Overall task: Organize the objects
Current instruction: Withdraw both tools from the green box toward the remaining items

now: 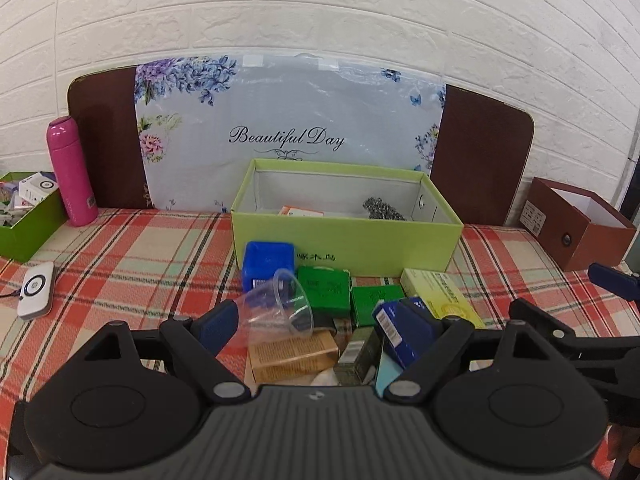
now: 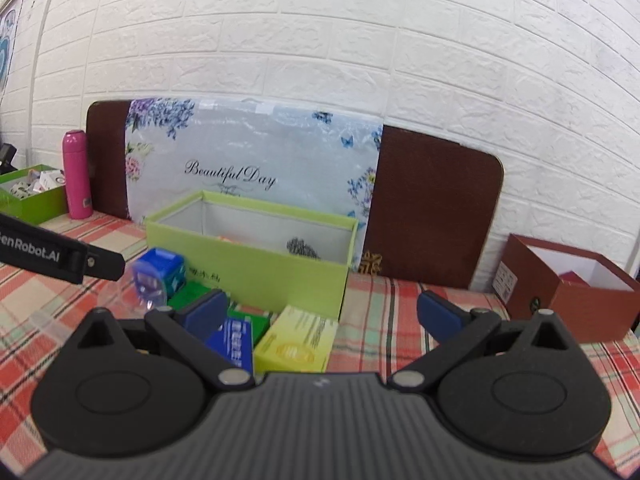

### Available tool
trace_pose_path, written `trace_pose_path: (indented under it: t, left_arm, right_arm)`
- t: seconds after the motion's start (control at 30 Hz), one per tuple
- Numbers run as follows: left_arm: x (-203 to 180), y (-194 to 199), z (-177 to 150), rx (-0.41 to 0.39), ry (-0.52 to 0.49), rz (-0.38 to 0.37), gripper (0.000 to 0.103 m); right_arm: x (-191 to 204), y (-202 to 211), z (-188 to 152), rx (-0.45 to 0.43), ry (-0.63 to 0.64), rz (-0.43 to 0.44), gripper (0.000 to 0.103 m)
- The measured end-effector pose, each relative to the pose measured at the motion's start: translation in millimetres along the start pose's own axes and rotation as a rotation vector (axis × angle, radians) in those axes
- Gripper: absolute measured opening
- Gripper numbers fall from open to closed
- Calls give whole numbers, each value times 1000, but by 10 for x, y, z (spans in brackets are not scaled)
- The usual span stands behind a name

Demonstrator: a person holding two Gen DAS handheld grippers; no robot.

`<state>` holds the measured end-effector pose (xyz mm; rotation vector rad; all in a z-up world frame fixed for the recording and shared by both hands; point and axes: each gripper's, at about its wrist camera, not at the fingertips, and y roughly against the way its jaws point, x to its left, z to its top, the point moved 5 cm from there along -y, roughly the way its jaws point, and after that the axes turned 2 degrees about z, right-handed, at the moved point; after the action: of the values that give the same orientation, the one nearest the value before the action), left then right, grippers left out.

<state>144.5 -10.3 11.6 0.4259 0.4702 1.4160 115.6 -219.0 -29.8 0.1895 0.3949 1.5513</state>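
A light green open box [image 1: 348, 240] stands mid-table; it also shows in the right wrist view [image 2: 256, 268]. Inside lie an orange packet [image 1: 300, 211] and a grey scrubber [image 1: 382, 208]. In front lies a pile: a blue box [image 1: 268, 262], a clear plastic cup [image 1: 280, 312] on its side, green boxes [image 1: 324, 290], a yellow box [image 1: 440, 296], a brown box [image 1: 292, 354] and a dark blue box [image 1: 400, 330]. My left gripper [image 1: 320, 326] is open over the pile, the cup between its fingers. My right gripper [image 2: 320, 314] is open above the yellow box [image 2: 298, 344].
A pink bottle [image 1: 72, 172] and a green box of items [image 1: 28, 216] stand at the left. A white device [image 1: 36, 290] lies on the plaid cloth. A brown open box [image 1: 576, 224] stands at the right. A floral board [image 1: 288, 128] leans on the brick wall.
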Motion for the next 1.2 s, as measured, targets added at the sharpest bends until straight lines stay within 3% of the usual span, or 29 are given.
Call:
trace_pose_path:
  t: [0.37,0.83,1.1,1.2]
  left_arm:
    - [58,147,-446,62,22,31,89]
    - [264,120,-932,150,26,10,89]
    - [41,151,-839,109,15,-137,88]
    - [-139,70,-760,95,8,-195,80]
  right_arm:
    - [103,362,-560,74,-55,-10,103]
    - [103,392,-962,168,-107,2,103]
    - [52,410,-1036,173,-135,8,103]
    - [21,418,-1071,183,-147,11,103]
